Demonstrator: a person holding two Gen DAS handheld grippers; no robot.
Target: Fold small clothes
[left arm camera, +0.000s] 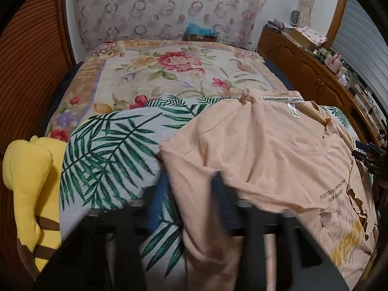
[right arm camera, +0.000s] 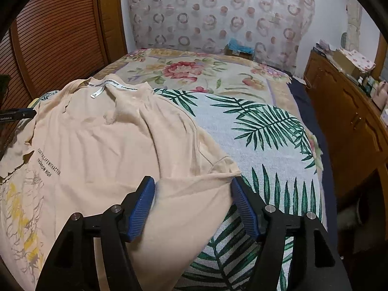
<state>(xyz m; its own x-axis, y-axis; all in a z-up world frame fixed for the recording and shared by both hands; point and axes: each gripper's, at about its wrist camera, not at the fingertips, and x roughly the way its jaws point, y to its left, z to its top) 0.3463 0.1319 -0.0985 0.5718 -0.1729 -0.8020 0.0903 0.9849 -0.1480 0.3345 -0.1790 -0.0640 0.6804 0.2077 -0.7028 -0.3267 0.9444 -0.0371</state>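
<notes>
A peach T-shirt (left arm camera: 274,160) with black lettering and a yellow print lies on a palm-leaf blanket (left arm camera: 109,145), collar away from me; it also shows in the right wrist view (right arm camera: 109,150). My left gripper (left arm camera: 191,194) is blurred at the shirt's left sleeve, with one blue finger under the cloth edge; its state is unclear. My right gripper (right arm camera: 192,191) is open, its blue pads (right arm camera: 143,206) spread on either side of the shirt's right sleeve (right arm camera: 194,194), not closed on it.
The floral bedspread (left arm camera: 169,72) covers the far bed. A yellow plush toy (left arm camera: 31,181) lies at the left. A wooden dresser (right arm camera: 351,121) with clutter runs along the right. A slatted wooden door (right arm camera: 48,36) stands left. A small box (left arm camera: 201,34) sits at the bed's head.
</notes>
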